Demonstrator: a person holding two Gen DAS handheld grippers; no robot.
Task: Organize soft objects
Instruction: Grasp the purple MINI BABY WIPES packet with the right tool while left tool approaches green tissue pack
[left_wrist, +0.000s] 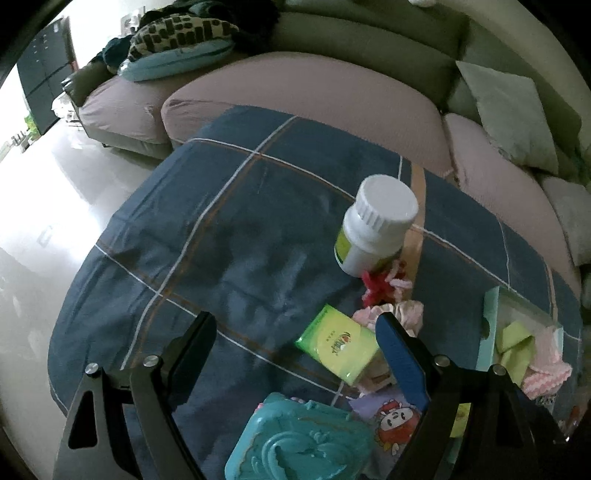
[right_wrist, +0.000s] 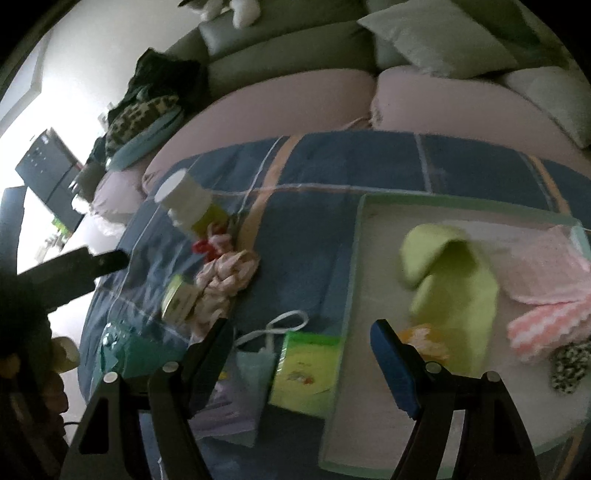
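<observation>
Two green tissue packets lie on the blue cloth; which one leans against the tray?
The green tissue packet nearest the right gripper rests against the pale green tray; the other green packet lies farther left beside the pink scrunchie.

A green cloth (right_wrist: 452, 288) and pink knit cloths (right_wrist: 543, 273) lie inside the shallow tray (right_wrist: 354, 258).

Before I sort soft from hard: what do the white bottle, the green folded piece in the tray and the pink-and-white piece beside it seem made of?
White bottle: smooth, faintly glossy plastic, ribbed cap, so hard.
Green folded piece: matte cloth, likely fleece or felt; it bends in soft rounded folds.
Pink-and-white piece: apparently knitted or crocheted yarn, with ridged stripes and a wavy edge.
</observation>
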